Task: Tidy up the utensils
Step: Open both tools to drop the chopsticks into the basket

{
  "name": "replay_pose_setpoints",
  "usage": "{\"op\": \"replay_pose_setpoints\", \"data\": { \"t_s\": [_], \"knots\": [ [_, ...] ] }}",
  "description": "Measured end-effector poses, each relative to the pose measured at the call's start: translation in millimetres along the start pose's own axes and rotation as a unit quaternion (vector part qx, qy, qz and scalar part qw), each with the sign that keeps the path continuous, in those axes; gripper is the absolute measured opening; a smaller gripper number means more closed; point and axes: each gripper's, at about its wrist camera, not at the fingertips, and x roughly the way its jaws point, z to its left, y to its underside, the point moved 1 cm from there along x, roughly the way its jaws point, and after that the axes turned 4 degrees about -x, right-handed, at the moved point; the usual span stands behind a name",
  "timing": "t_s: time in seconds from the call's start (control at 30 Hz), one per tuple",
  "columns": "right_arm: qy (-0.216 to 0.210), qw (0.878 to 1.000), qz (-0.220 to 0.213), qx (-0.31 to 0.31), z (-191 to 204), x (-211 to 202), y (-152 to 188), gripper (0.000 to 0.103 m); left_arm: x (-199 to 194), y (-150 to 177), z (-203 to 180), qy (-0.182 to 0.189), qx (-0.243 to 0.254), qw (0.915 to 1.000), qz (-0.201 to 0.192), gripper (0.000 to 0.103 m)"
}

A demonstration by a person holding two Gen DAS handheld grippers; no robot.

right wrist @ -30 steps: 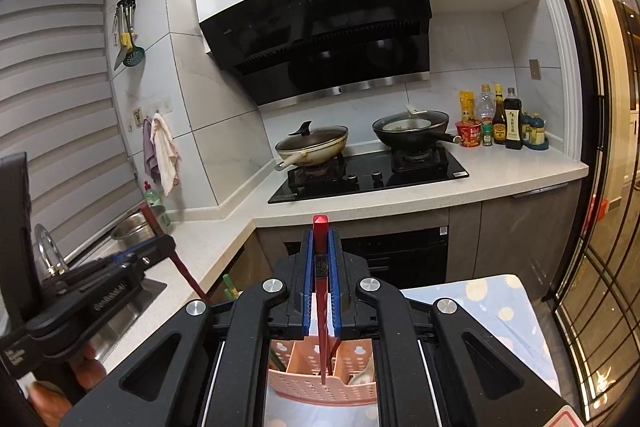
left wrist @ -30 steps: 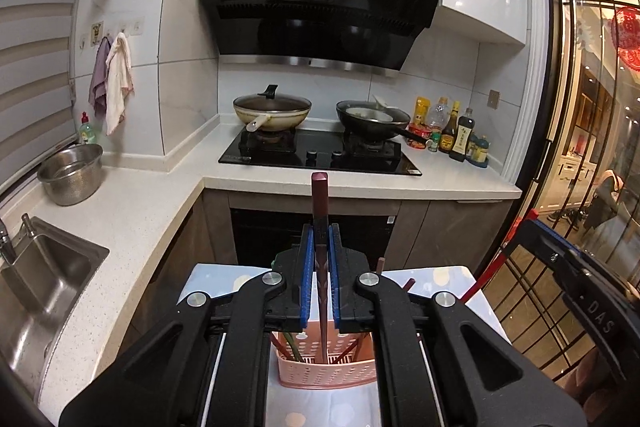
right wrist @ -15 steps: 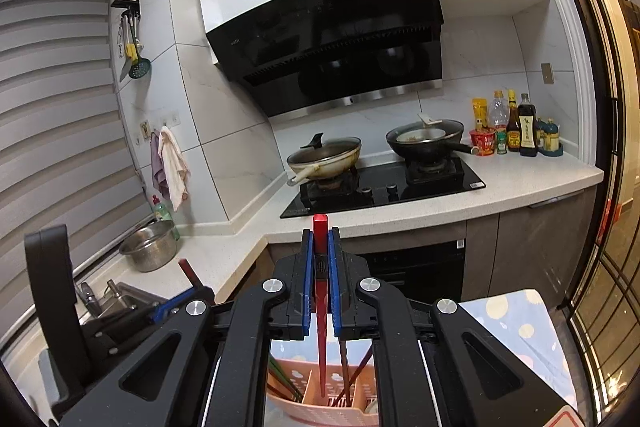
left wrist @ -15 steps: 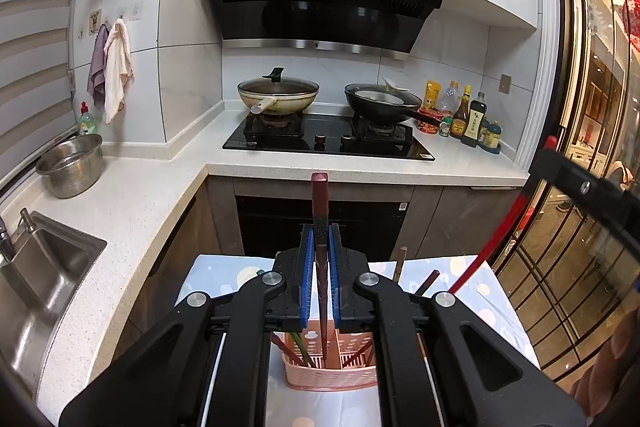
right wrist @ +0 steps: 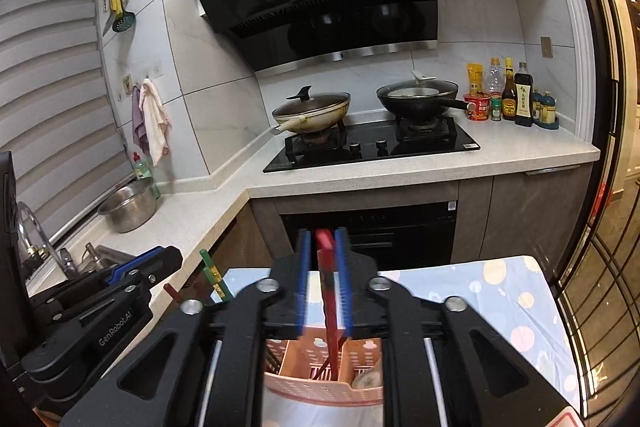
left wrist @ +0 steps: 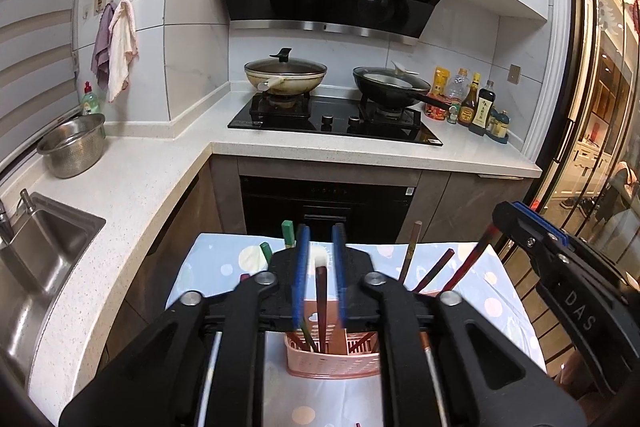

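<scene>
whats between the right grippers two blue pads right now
In the right wrist view, a red chopstick stands between the right gripper's pads, its lower end in the pink basket. The jaws have just been opening.

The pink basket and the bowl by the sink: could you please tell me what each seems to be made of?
The pink basket looks like moulded plastic with a matte finish: one even colour, with thin walls pierced by regular rows of slots. The bowl looks like stainless steel: silvery with a brushed shine, soft reflections on its side and a rolled rim. Neither look quite settles it.
</scene>
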Motion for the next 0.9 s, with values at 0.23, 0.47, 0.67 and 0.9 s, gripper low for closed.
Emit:
{"op": "replay_pose_setpoints", "data": {
  "t_s": [0.23, 0.47, 0.67, 0.9],
  "knots": [
    [-0.003, 1.000, -0.008, 0.004, -1, -15, 3, 0.036, -10, 3, 9, -0.007, -0.013, 0.9999, -0.007, 0.049],
    [-0.021, 1.000, 0.006, -0.006, 11, -32, 21, 0.039, -25, 20, 11, -0.014, -0.008, 0.9999, -0.003, 0.055],
    [-0.031, 0.999, 0.031, -0.017, 25, -44, 51, 0.042, -36, 45, 10, -0.030, 0.007, 0.9995, 0.007, 0.062],
    [-0.034, 0.997, 0.069, -0.023, 32, -59, 95, 0.043, -43, 82, 19, -0.030, 0.000, 0.9988, 0.039, 0.064]
  ]
}}
